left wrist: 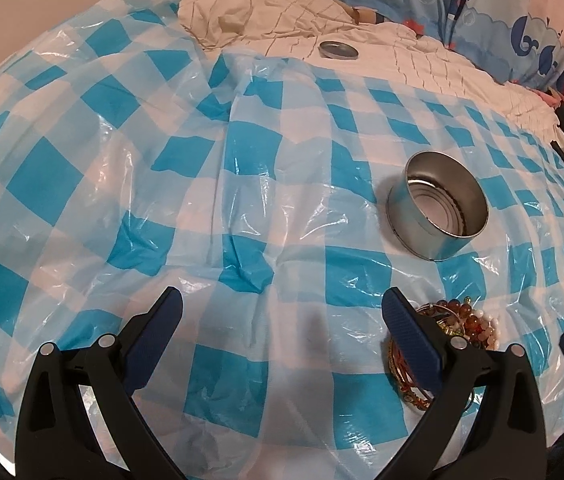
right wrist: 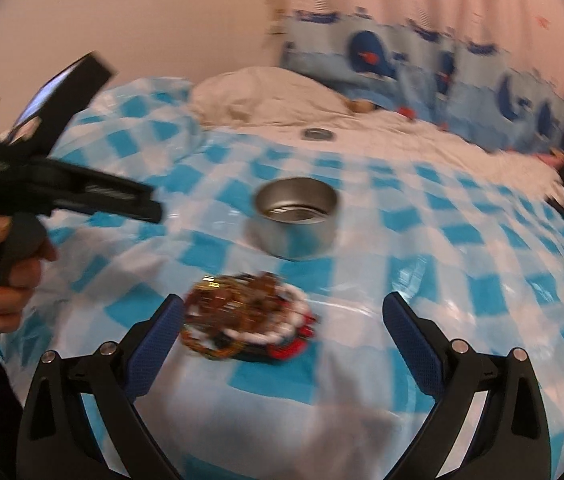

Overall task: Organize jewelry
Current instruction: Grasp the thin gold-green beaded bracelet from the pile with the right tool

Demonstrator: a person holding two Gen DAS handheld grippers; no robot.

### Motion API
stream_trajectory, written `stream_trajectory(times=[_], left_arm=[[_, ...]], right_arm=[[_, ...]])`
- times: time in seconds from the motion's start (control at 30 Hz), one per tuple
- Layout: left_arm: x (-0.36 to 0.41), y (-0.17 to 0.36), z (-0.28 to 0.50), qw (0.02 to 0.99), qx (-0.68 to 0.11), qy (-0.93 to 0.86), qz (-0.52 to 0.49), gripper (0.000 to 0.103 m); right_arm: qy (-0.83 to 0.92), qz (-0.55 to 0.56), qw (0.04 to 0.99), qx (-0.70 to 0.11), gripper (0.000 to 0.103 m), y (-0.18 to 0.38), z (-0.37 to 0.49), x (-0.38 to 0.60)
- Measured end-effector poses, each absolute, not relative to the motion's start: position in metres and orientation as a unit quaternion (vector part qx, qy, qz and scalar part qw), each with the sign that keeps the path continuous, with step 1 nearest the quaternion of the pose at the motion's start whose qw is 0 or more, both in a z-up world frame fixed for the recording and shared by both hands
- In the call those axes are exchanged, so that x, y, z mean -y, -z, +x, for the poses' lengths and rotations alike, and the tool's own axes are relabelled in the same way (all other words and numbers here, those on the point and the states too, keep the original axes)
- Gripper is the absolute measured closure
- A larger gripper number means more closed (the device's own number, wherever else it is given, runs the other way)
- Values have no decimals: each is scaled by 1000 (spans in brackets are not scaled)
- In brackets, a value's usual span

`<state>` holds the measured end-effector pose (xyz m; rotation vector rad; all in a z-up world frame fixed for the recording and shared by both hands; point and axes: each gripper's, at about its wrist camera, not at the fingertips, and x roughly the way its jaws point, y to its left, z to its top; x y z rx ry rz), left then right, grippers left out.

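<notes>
A bed spread with a blue-and-white checked plastic sheet (left wrist: 202, 184) fills both views, white bedding and whale-print pillows (right wrist: 382, 60) at the far end. Near the middle of the sheet stands an open metal tin (right wrist: 296, 216), upright and apparently empty; its lid (left wrist: 338, 49) lies well apart on the white bedding beyond. Nearer the person than the tin sits the jewelry (right wrist: 242, 316), a tangled heap of beaded bracelets and gold-toned bangles.

The right gripper (right wrist: 282, 320) hangs over the near sheet with jaws spread wide, the heap just inside its left finger; this view is blurred. The left gripper (left wrist: 282, 316) is likewise wide and holds nothing, the heap lying partly hidden behind its right finger.

The step in hand looks like the first pick from the heap. Done well, it likely means centring the right gripper over a single bangle or strand, closing on its rim rather than the tangle, and lifting slowly so neighbours fall free before carrying it to the tin. The slippery, wrinkled plastic may drag upward, so the fingertips should bite the jewelry alone.
</notes>
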<state>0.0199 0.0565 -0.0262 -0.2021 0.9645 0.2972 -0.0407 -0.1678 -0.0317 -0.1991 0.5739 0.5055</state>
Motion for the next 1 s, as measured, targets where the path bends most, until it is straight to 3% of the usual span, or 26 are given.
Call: stream_trajectory(times=[0.2,0.37,0.47,0.53,0.6,0.67,0.7,1.0], left_arm=[[-60,24,18,871,-458,-141,-104,7],[-61,24,19,872,-458,-138,-103,7],[-60,23,19,872,-459,-136,-103,7],[-60,23,19,872,-459,-135,-104,7],[-60,23,19,872,-459,-136,-105,7],[-59,24,20,872,-459,-135,-103,7],[-58,24,20,872,-460,-134,-102,7],[-57,24,21,870,-462,-136,-101,7]], right_arm=[[-293,-98,900,-308,35,39,-34,150],[-310,-58,885,-344,48,43,-15,153],[-320,-54,875,-359,65,44,-5,149],[-321,-61,870,-370,69,49,-3,147],[-322,-60,864,-382,86,55,-2,145],[-324,-60,861,-388,90,58,-1,144],[-324,-61,861,-386,99,59,-1,144],[-329,-6,881,-341,100,34,-6,168]])
